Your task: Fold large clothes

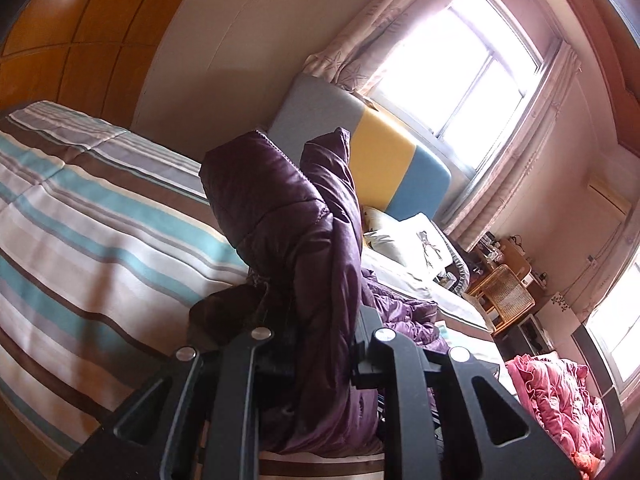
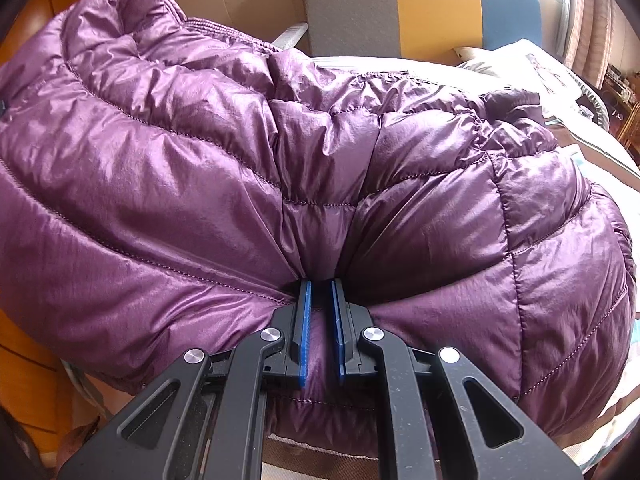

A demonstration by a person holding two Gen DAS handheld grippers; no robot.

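The left gripper [image 1: 320, 344] has a thick fold of the purple down jacket [image 1: 296, 216] wedged between its fingers, which pinch it. The fingertips themselves are buried in the fabric and hidden. The held part of the jacket stands up in front of the camera as a tall, narrow column, clear of the striped bedspread [image 1: 92, 220] beside it. More of the same jacket lies bunched on the bed past the gripper.

The right gripper [image 2: 320, 320] is clamped on a gathered ridge of the jacket [image 2: 248, 152]. The blue pads of its fingers [image 2: 306, 320] stand close together with purple cloth squeezed between them. The quilted panels bulge out on both sides of the grip. In this view the jacket lies spread across the bed, filling most of the frame, with its collar end toward the upper left.

Behind the jacket stands a headboard [image 1: 384, 152] in grey, yellow and blue panels. A white pillow [image 1: 416, 240] lies at its foot. A pink quilted garment [image 1: 560, 400] lies apart at the lower right of the left view. A bright window [image 1: 460, 64] with patterned curtains [image 1: 384, 24] is above the headboard.
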